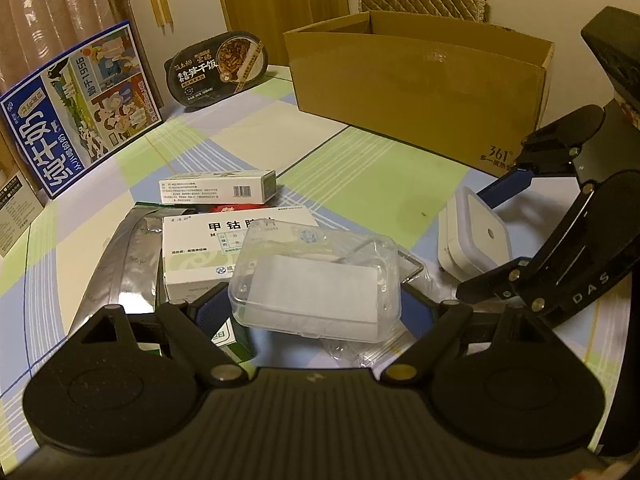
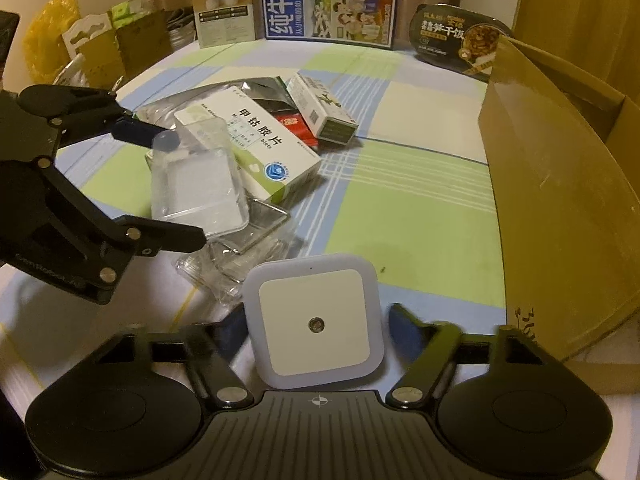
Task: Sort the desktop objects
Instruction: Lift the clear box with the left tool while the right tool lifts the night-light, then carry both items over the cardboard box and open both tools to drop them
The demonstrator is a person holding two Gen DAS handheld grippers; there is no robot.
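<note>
Left tongs (image 1: 316,300): my pads pinch the clear plastic case (image 1: 316,292) above the pile.
Right tongs (image 2: 316,332): my jaws flank the white night light (image 2: 316,320); contact unclear.

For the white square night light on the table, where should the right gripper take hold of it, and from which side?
Grip the night light across its two opposite flat side walls, coming down from above and from the near edge, where the right gripper straddles it. Its face is square with rounded corners, so parallel sides suit the pads; the clear plastic case crowds its far left.
</note>
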